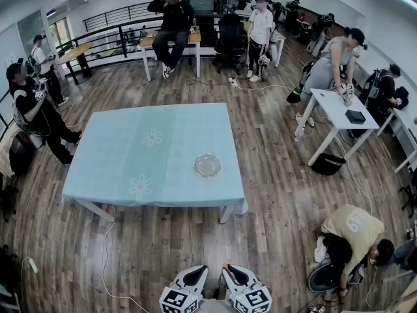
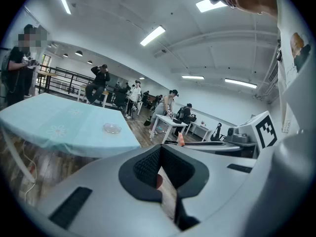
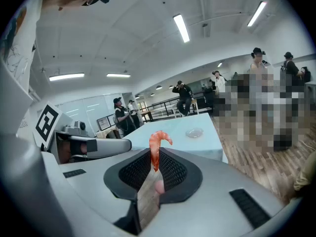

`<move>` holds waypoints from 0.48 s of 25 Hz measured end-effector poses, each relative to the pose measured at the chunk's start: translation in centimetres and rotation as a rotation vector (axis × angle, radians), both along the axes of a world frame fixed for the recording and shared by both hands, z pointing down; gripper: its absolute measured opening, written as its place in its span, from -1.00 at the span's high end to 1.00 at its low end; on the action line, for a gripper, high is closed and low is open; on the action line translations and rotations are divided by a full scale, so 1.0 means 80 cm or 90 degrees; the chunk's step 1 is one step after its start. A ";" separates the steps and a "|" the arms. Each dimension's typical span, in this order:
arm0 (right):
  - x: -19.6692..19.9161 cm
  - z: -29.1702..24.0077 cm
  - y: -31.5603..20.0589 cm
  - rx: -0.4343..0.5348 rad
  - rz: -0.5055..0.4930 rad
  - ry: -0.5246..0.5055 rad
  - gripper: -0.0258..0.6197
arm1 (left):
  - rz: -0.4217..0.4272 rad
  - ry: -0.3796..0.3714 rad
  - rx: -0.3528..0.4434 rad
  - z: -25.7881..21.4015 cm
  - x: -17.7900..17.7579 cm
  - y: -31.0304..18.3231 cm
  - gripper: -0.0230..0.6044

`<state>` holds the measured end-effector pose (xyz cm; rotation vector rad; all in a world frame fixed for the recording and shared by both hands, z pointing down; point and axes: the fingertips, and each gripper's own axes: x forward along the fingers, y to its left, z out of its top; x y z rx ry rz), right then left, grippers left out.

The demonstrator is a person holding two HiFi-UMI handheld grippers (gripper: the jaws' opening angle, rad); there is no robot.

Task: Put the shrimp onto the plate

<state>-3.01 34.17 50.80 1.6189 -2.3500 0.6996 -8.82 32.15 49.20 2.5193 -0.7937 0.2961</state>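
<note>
An orange shrimp (image 3: 157, 147) sticks up curled from between the black pads of my right gripper (image 3: 154, 164), which is shut on it. The head view shows that gripper (image 1: 229, 270) low at the bottom edge, with the shrimp's tip (image 1: 227, 264) just showing. My left gripper (image 1: 197, 272) hangs beside it; its jaws (image 2: 159, 154) are shut with nothing in them. A clear glass plate (image 1: 207, 165) lies empty on the light blue tablecloth (image 1: 130, 155), near the table's front right corner and well ahead of both grippers. The plate (image 3: 194, 132) is small in the right gripper view.
Wooden floor lies between me and the table. A white cable (image 1: 107, 266) trails at the front left. A person crouches at the lower right (image 1: 352, 233). A white table (image 1: 339, 109) and a black bag (image 1: 328, 164) stand to the right. Several people stand round the room.
</note>
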 end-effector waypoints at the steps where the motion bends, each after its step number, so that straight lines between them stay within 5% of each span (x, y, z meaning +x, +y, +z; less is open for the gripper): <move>1: -0.022 0.005 0.007 -0.008 0.003 -0.004 0.71 | -0.012 -0.010 -0.004 0.006 -0.023 0.007 0.91; 6: -0.099 0.013 0.007 0.007 0.021 -0.017 0.71 | -0.011 -0.025 0.006 0.011 -0.112 0.020 0.91; 12: -0.126 0.001 -0.010 -0.008 0.038 0.013 0.71 | -0.022 0.010 -0.004 0.029 -0.158 0.009 0.91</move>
